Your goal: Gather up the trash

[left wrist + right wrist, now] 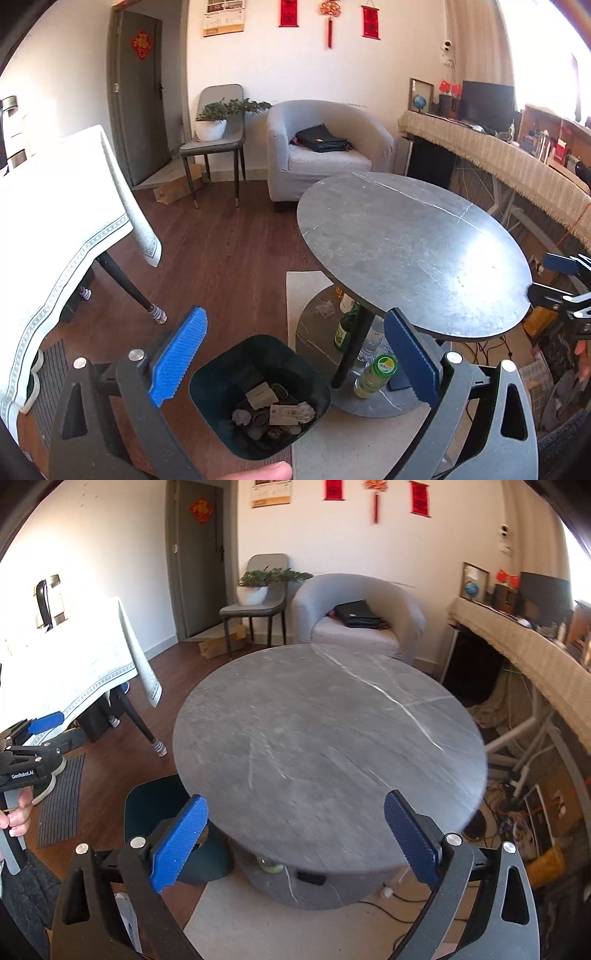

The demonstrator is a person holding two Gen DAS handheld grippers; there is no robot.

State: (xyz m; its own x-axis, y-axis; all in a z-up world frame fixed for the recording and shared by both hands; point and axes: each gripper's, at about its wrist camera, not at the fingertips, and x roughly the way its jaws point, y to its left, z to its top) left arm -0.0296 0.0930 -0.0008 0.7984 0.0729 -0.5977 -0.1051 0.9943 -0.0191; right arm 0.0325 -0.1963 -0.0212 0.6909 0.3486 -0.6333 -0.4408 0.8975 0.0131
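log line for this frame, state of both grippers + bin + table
left gripper: open, empty, over trash bin | right gripper: open, empty, facing round table | bin: holds scraps | tabletop: bare

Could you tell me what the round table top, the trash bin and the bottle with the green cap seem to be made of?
Round table top: looks like grey marble or a stone-look slab, with white veins and a sunlit sheen.
Trash bin: probably moulded plastic, dark teal, smooth thin walls with rounded corners.
Bottle with the green cap: apparently clear plastic; yellowish contents show through.
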